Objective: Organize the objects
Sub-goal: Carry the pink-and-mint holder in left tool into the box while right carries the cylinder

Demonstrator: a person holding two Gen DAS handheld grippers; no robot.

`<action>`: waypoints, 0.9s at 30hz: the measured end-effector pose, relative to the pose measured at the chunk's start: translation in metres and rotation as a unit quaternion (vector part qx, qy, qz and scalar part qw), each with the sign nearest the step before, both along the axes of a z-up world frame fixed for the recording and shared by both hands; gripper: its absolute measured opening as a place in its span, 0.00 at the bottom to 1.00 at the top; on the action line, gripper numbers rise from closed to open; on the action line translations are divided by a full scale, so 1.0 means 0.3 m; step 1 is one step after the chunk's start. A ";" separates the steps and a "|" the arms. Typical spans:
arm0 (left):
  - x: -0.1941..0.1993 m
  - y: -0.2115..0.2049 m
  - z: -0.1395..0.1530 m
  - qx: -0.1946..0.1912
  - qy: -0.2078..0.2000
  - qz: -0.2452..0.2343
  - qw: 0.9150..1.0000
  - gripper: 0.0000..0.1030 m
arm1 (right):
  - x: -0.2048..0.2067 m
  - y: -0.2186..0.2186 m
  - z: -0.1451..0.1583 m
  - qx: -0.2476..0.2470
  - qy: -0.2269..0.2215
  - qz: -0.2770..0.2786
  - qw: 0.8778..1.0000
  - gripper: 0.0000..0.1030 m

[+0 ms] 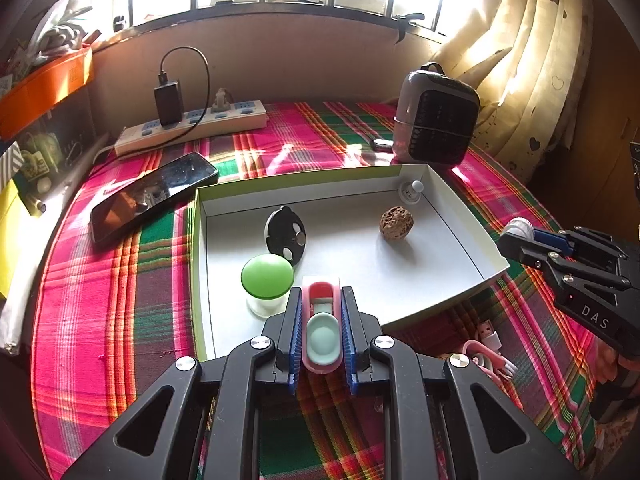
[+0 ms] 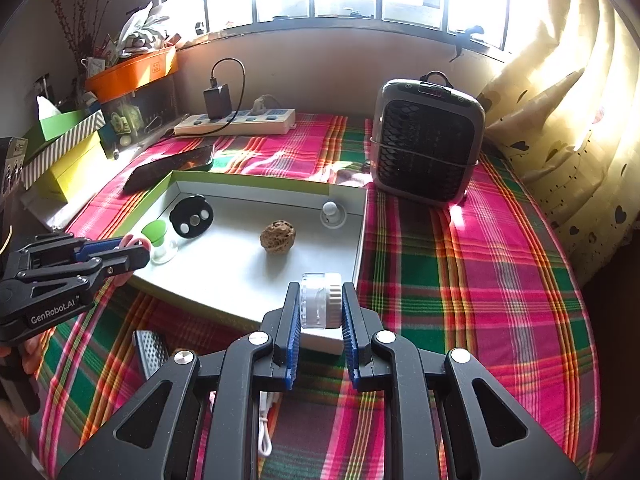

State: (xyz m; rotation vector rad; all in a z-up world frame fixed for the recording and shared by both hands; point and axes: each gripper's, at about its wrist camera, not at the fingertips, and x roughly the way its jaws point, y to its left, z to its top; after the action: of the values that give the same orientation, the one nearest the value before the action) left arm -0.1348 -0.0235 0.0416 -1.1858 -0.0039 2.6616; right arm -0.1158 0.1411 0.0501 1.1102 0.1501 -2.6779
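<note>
In the tray (image 1: 460, 216), the jar (image 1: 267, 289) sits left, walnut (image 1: 395, 222) right, disc (image 1: 285, 235) behind the jar.

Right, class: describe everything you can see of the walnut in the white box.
The walnut is a small, roundish brown nut with a rough, deeply pitted shell that looks hard and woody. It appears whole and uncracked. It sits alone on the floor of the white box, toward the right, casting a soft shadow. Nothing but the box floor touches it; neither tool is near it.
</note>
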 end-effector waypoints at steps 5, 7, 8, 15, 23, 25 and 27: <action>-0.035 0.010 -0.006 -0.001 -0.002 -0.005 1.000 0.15 | -0.063 -0.026 0.006 0.010 0.004 0.005 1.000 0.19; -0.054 0.010 -0.012 0.000 -0.004 -0.004 1.000 0.15 | -0.089 -0.036 0.000 0.012 0.003 0.005 1.000 0.19; -0.063 0.010 -0.014 0.001 -0.005 -0.004 1.000 0.15 | -0.102 -0.041 -0.003 0.014 0.002 0.005 1.000 0.19; -0.116 0.022 -0.030 0.003 -0.008 -0.008 1.000 0.15 | -0.185 -0.049 -0.044 0.023 -0.011 0.001 1.000 0.19; -0.167 0.037 -0.060 -0.005 -0.017 -0.014 1.000 0.15 | -0.229 -0.053 -0.090 0.026 -0.028 0.002 0.999 0.19; -0.171 0.042 -0.060 -0.011 -0.014 -0.015 1.000 0.15 | -0.238 -0.057 -0.096 0.027 -0.030 0.002 0.999 0.19; -0.178 0.043 -0.060 -0.010 -0.013 -0.015 1.000 0.15 | -0.244 -0.060 -0.105 0.025 -0.033 0.004 0.999 0.19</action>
State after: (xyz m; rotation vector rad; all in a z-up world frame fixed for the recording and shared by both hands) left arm -0.1882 -0.0106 0.0235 -1.2176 0.0349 2.6249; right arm -0.1888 0.1231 0.0186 1.2101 0.2116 -2.6397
